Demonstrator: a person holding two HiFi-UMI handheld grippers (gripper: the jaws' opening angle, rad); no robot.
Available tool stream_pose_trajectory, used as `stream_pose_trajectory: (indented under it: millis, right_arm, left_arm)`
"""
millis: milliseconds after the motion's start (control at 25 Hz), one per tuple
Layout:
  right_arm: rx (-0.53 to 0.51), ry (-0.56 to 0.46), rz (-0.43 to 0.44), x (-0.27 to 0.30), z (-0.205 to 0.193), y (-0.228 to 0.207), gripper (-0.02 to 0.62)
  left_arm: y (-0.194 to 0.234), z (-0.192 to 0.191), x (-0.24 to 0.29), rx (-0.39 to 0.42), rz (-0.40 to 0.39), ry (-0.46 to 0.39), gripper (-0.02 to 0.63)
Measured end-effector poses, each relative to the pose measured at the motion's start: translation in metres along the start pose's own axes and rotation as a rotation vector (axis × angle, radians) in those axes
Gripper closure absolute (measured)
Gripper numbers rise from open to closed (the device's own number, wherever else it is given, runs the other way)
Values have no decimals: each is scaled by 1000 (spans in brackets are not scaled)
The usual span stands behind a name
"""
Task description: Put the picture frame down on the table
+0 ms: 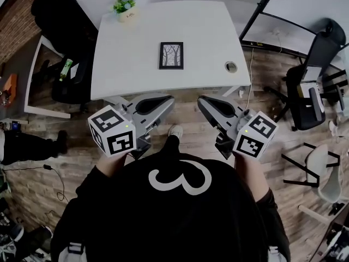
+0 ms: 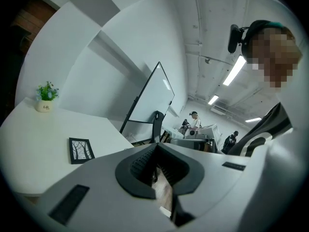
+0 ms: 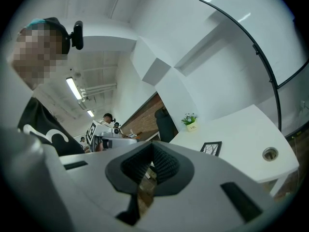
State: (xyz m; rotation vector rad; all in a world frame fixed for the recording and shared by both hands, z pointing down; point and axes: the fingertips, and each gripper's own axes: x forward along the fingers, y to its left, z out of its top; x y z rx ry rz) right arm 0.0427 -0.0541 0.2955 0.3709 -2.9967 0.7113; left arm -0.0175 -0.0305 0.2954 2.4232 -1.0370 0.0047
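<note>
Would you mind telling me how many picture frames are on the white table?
1. The picture frame lies flat near the middle of the white table, with the potted plant at its far left corner. Nothing on the table could hide another.

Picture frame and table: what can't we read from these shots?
- Picture frame back and stand: head view, hidden underneath, against the table.
- Fine detail of its drawing: every view, too small.
- Pot lettering: every view, too small and blurred.
</note>
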Motion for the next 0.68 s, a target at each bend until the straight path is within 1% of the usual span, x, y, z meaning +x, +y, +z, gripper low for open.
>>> stream_pose_trajectory:
  millis: [120,280,480,680]
  right_arm:
    - [-8,0,2,1,4,1,572]
    - [-25,-5,-2,-7,0,9,572]
    - [-39,-12,-13,-10,-1,13,572]
    - [-51,-17,-21,-11,2,17,572]
  left_arm:
    - [1,2,-1,7,9,-1,589]
    - [-8,0,-5,42,28,-8,589]
    - [-13,-1,-7,41,11,-2,589]
    - [-18,3,-9,57,5,-10,589]
